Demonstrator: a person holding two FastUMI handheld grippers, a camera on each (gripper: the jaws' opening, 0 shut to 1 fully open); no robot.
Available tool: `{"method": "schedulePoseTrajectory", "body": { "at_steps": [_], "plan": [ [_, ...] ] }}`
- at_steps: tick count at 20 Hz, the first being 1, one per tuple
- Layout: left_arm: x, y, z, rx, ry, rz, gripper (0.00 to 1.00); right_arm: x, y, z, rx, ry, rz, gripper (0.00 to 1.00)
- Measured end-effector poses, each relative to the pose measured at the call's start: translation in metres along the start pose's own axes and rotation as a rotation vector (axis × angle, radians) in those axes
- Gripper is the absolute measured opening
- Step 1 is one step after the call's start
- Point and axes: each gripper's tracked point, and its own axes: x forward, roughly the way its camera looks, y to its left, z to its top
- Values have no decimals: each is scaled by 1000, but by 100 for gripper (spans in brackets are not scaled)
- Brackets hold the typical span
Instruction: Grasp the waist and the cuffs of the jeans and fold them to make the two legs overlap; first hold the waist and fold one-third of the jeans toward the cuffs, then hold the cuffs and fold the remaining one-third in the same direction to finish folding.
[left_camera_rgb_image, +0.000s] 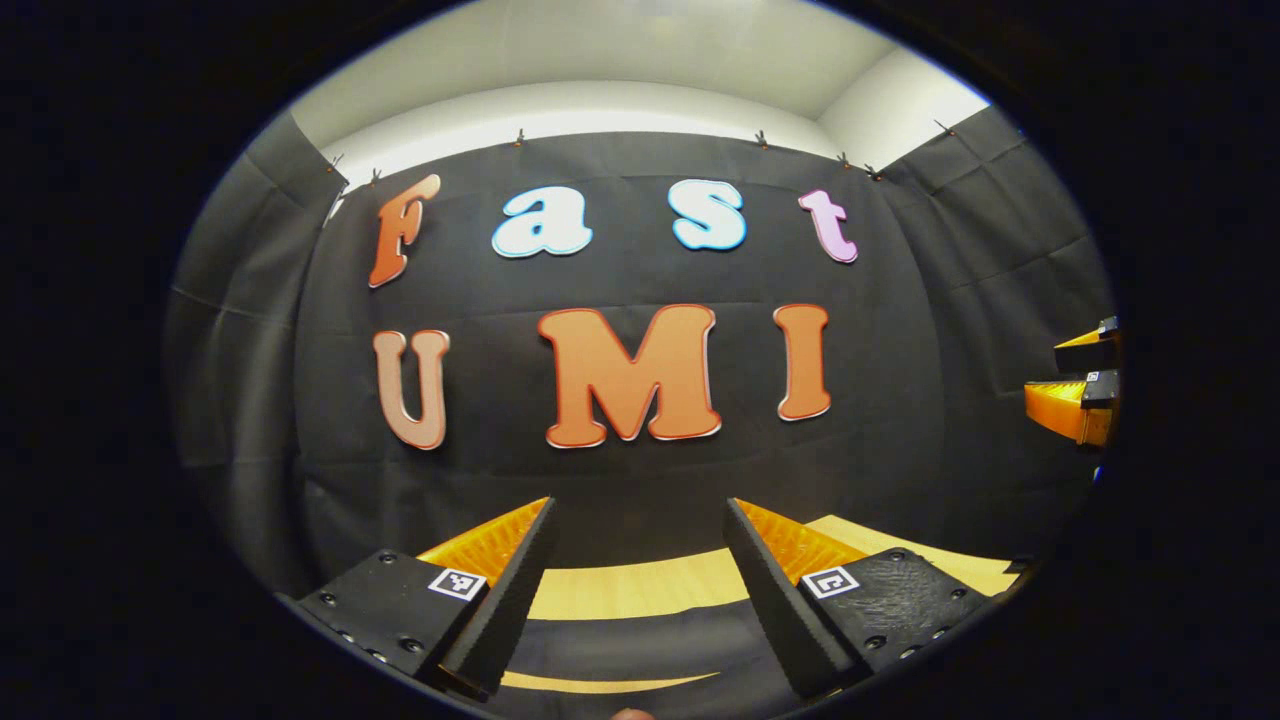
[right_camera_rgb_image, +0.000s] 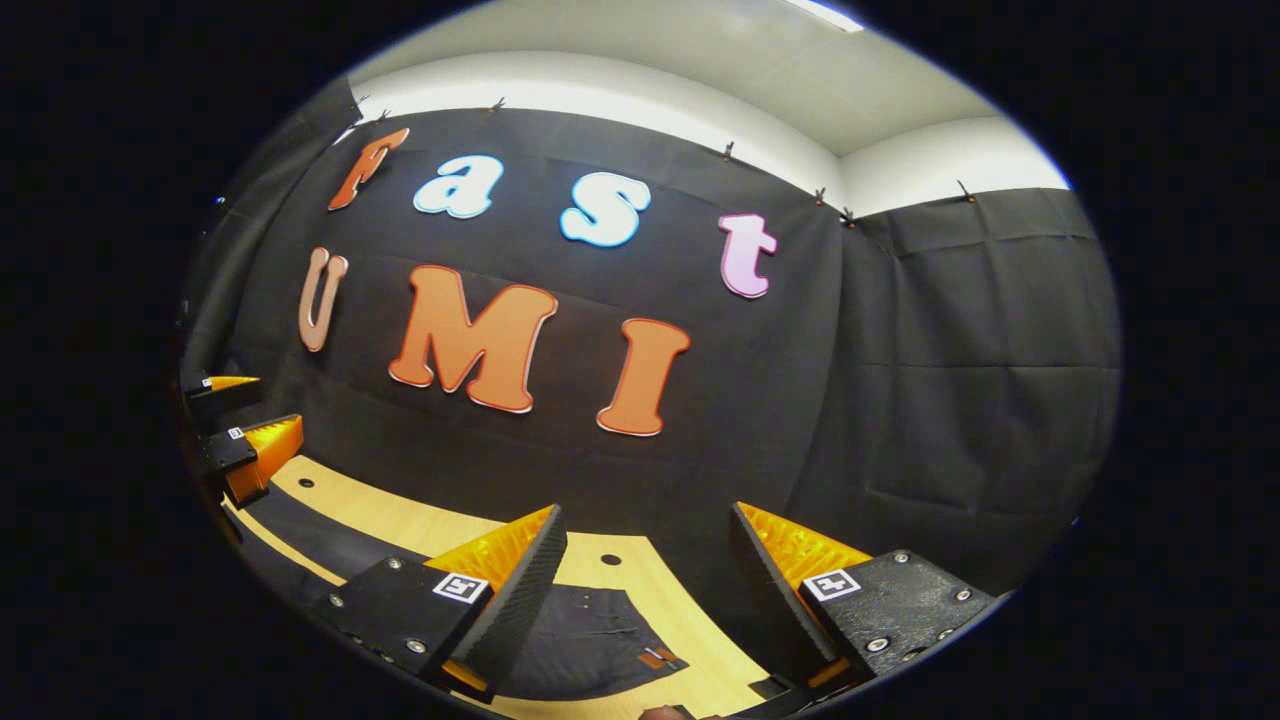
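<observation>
Dark denim lies flat on the pale wooden table (right_camera_rgb_image: 420, 525) below you: these are the jeans (right_camera_rgb_image: 590, 635), seen in the right gripper view between and beneath your right gripper's fingers, with a small brown patch showing on the cloth near the lower edge. In the left gripper view the jeans (left_camera_rgb_image: 640, 640) appear as a dark band across the table (left_camera_rgb_image: 640, 590), low between the left gripper's fingers.

Your left gripper (left_camera_rgb_image: 640, 520) is held up, pointing at the black cloth wall (left_camera_rgb_image: 640, 470). Its jaws are spread wide, with nothing between them. Each finger has a black foam pad on the inside and an orange ribbed back.

Your right gripper (right_camera_rgb_image: 645, 520) is also raised and aimed at the wall (right_camera_rgb_image: 900, 400), tilted somewhat. Its jaws are spread wide too, gripping nothing.

Neither gripper touches the jeans.

In the left gripper view, the right gripper (left_camera_rgb_image: 1080, 385) shows at the far right edge, jaws apart. In the right gripper view, the left gripper (right_camera_rgb_image: 240, 420) shows at the far left edge, above the table, jaws apart.

Above the cloth wall you have a white wall (right_camera_rgb_image: 940, 155) and ceiling.
</observation>
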Motion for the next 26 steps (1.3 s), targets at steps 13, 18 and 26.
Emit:
{"method": "schedulePoseTrajectory", "body": {
  "at_steps": [13, 18, 26],
  "plan": [
    [-62, 173, -96, -10, 262, 354, 99, 16, 17, -101, 127, 280, 61, 99],
    [-93, 231, -166, -134, 463, 437, 99, 12, 7, -162, 216, 487, 15, 98],
    [-136, 289, -284, -399, 822, 593, 99, 29, 8, -265, 424, 822, -27, 98]
  ]
}}
